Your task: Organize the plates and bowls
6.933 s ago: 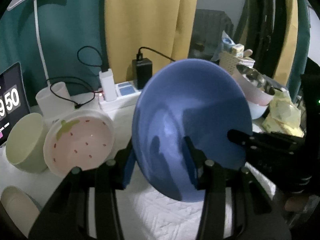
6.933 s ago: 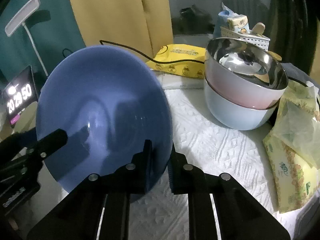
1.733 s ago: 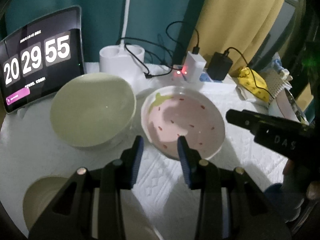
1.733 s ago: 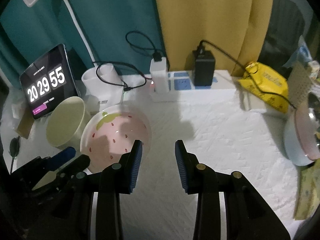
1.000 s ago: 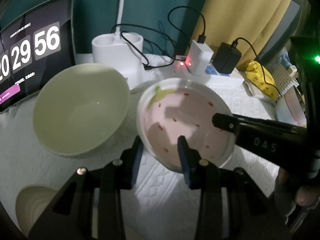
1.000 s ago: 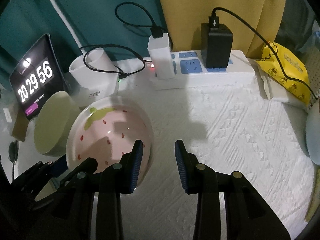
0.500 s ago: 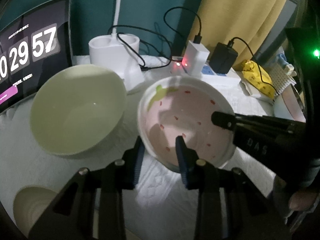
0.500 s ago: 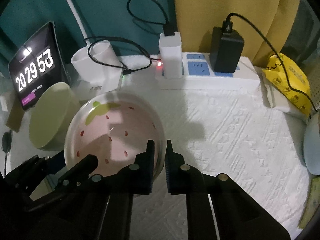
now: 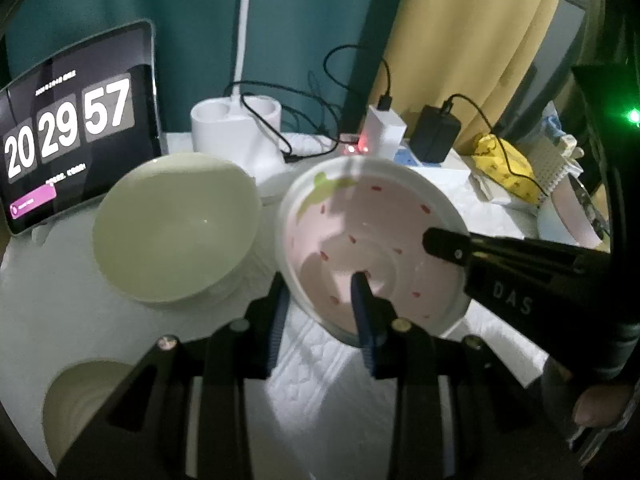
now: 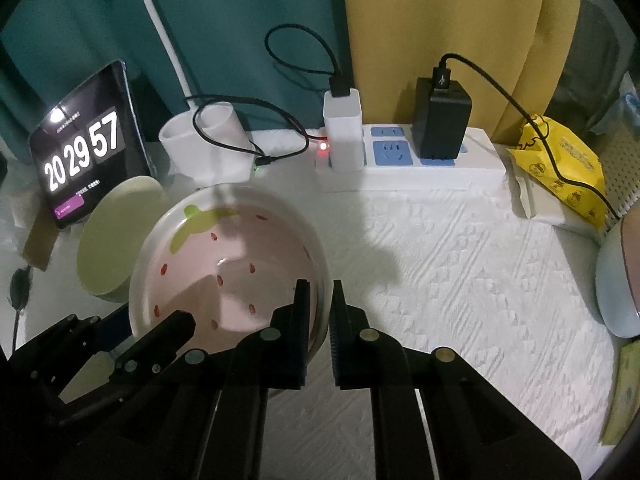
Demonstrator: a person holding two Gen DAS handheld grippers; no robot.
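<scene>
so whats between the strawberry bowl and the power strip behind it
In the right wrist view, only bare white quilted tablecloth lies between the strawberry bowl and the power strip; the black cable loops further left.

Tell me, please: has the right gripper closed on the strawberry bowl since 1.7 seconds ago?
Yes. The right gripper, then open short of the power strip, now pinches the strawberry bowl rim.
</scene>
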